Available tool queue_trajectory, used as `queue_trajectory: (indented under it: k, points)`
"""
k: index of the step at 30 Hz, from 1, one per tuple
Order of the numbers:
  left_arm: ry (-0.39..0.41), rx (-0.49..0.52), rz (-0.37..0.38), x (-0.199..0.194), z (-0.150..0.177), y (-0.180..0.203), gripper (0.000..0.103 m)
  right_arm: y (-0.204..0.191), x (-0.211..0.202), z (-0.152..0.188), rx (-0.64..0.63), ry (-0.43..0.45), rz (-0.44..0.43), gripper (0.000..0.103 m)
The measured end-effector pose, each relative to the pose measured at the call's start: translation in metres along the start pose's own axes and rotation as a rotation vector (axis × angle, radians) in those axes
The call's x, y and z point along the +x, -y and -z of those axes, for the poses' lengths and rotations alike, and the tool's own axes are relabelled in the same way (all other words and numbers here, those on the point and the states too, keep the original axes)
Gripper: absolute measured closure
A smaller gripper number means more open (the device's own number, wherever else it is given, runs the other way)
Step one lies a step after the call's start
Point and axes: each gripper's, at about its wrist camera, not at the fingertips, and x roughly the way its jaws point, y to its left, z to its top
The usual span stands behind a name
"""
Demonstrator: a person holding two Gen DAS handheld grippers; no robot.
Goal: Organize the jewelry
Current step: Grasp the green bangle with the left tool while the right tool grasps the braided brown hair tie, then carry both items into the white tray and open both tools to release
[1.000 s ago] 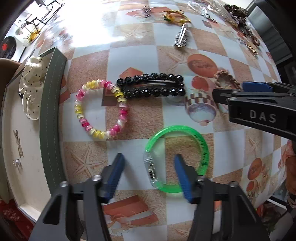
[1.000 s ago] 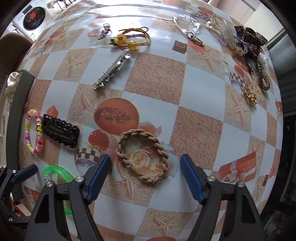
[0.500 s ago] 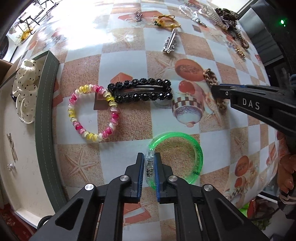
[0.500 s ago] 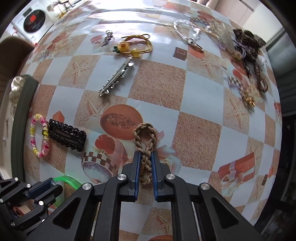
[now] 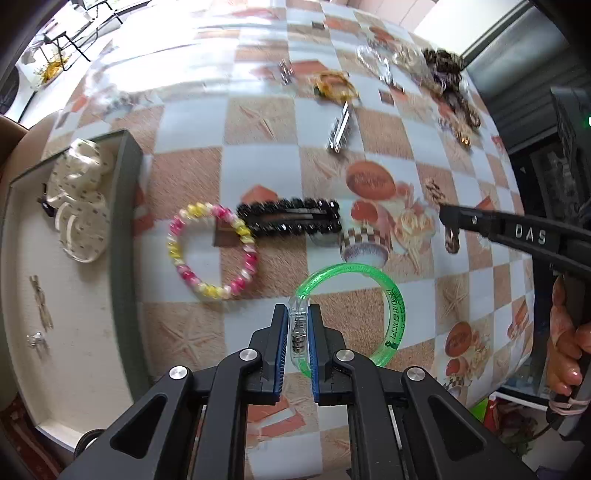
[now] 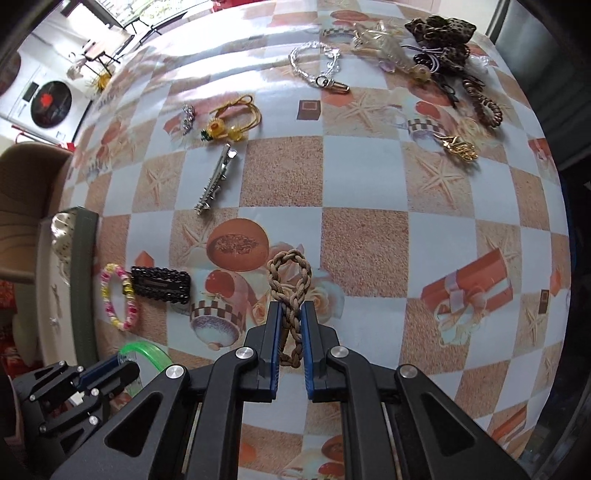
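Observation:
My left gripper [image 5: 298, 314] is shut on the clear clasp of a green plastic bangle [image 5: 393, 306] and holds it above the table. My right gripper [image 6: 291, 314] is shut on a tan braided bracelet [image 6: 290, 275], squeezed into a narrow loop and lifted. The right gripper also shows in the left wrist view [image 5: 448, 218], with the braid hanging from it. A grey tray [image 5: 127, 206] with a cream floor stands at the left; it holds a white dotted bow [image 5: 79, 206] and small earrings [image 5: 37, 338].
A pink-yellow bead bracelet [image 5: 212, 251] and a black beaded clip [image 5: 290, 219] lie beside the tray. Farther off lie a silver clip [image 6: 216, 181], a yellow cord [image 6: 236, 118], a silver chain [image 6: 317, 68], a gold brooch [image 6: 458, 147] and leopard scrunchies [image 6: 439, 33].
Both grippers closed on their bracelets within the last second. They have since lifted, and the table looks farther away in both views.

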Motion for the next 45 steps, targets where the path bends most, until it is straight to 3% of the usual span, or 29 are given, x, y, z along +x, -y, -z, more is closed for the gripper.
queue_trajectory:
  k: [2, 9, 13, 30, 45]
  points:
    - [0.016, -0.009, 0.003, -0.009, 0.0, -0.008, 0.089, 0.006, -0.011, 0.018, 0.004, 0.007, -0.005, 0.092]
    - [0.071, -0.047, 0.008, -0.034, 0.001, -0.032, 0.089, 0.001, -0.031, 0.024, 0.002, 0.024, -0.034, 0.092]
    - [0.096, -0.076, 0.005, -0.047, 0.005, -0.048, 0.089, -0.022, -0.039, 0.019, -0.03, 0.039, -0.053, 0.092]
    - [0.163, -0.322, -0.055, -0.08, 0.056, -0.16, 0.089, -0.181, -0.033, 0.004, -0.288, 0.033, -0.174, 0.092]
    - [0.125, -0.526, -0.118, -0.065, 0.118, -0.242, 0.089, -0.313, 0.016, 0.014, -0.497, -0.059, -0.241, 0.092]
